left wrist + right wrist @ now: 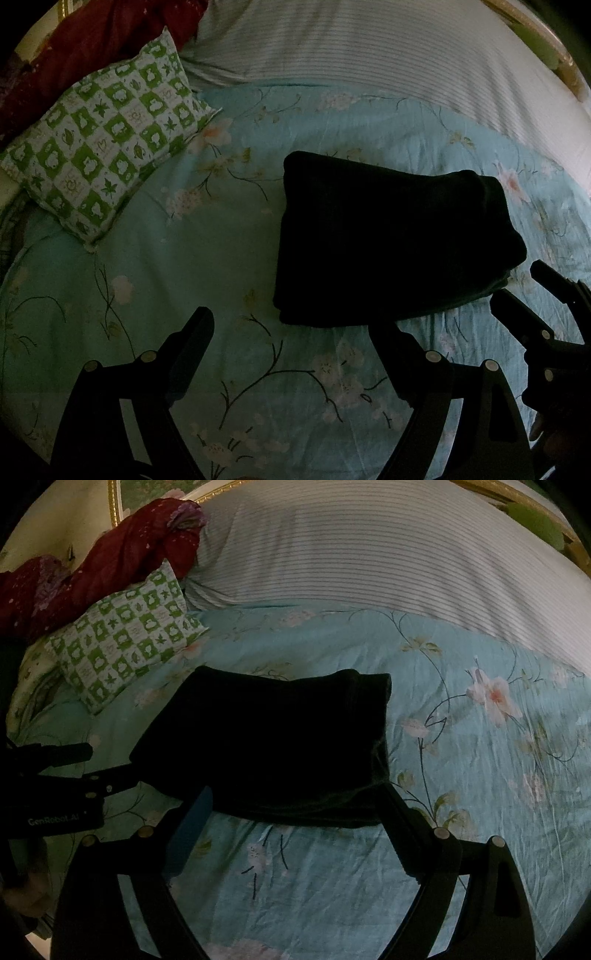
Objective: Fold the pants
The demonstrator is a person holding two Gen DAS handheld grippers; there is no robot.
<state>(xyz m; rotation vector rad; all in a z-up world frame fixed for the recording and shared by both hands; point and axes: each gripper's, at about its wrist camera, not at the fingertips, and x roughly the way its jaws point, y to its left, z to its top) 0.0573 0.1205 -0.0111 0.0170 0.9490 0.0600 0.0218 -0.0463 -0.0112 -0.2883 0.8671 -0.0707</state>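
Note:
The dark pants lie folded into a thick rectangle on the light blue floral bedspread. They also show in the right wrist view. My left gripper is open and empty, just short of the bundle's near edge. My right gripper is open and empty, its fingertips at the bundle's near edge; whether they touch the cloth is unclear. The right gripper shows at the right edge of the left wrist view, and the left gripper at the left edge of the right wrist view.
A green-and-white checked pillow lies at the left, also in the right wrist view. A large striped white pillow lies across the back. Crumpled dark red cloth sits at the back left by a gold-trimmed headboard.

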